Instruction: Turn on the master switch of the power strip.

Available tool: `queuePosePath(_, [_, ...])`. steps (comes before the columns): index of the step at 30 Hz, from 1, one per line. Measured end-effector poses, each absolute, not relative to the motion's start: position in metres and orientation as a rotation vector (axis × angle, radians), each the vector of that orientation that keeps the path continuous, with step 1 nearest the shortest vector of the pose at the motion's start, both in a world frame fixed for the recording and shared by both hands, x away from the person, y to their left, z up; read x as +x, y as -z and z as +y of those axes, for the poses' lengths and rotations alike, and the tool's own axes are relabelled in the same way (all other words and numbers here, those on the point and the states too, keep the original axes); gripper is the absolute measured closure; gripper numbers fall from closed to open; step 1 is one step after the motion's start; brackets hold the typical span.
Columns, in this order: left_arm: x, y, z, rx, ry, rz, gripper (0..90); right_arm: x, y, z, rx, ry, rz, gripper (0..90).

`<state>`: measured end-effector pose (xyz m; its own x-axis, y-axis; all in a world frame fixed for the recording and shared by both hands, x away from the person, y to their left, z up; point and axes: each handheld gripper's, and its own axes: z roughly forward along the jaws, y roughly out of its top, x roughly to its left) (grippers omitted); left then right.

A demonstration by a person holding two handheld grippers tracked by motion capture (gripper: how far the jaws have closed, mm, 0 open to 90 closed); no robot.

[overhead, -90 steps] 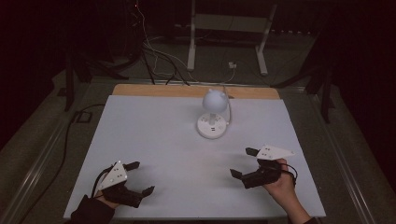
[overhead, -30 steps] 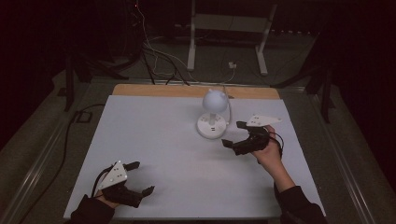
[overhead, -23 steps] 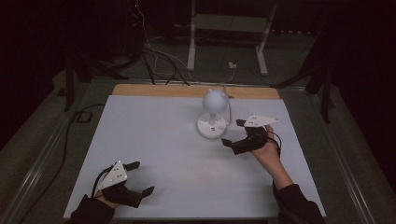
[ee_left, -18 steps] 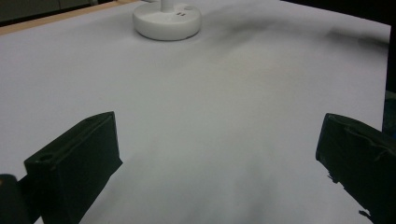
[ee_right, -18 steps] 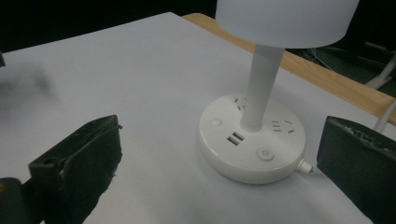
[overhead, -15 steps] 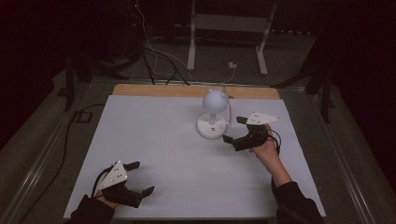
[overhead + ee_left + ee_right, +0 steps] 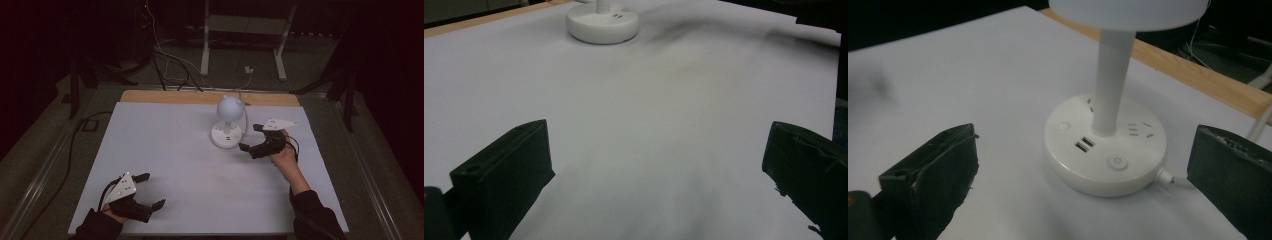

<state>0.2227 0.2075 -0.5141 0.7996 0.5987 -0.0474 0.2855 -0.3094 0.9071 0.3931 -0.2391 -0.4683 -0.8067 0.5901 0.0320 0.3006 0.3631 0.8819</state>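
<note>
A white desk lamp with a round head, a thin stem and a round base stands at the back middle of the white table. Its base carries two USB ports, sockets and a power button. My right gripper is open just right of the base, jaws pointing at it with nothing between them. My left gripper rests open near the table's front left corner, far from the lamp base, holding nothing.
A white cable leaves the lamp's base toward the table's wooden back edge. Behind the table are floor cables and a white stand. A dark cable runs along the left side.
My right gripper has travelled from the front right of the table forward and left to the lamp's base, creeping closer over the last second. The left gripper has stayed still.
</note>
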Motion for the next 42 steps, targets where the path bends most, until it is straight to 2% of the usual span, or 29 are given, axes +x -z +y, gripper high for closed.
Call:
queuePosePath(25, [0.223,0.514,0.208,1.908,-0.362,0.668,0.2,0.409,0.489,-0.243,0.924,-1.305,2.329,3.6])
queuePosePath(30, [0.223,0.514,0.207,1.908,-0.368,0.668,0.2,0.409,0.494,-0.243,0.928,-1.295,2.339,7.3])
queuePosePath(42, [0.223,0.514,0.207,1.909,-0.361,0.672,0.2,0.41,0.5,-0.24,0.918,-1.257,2.351,29.1])
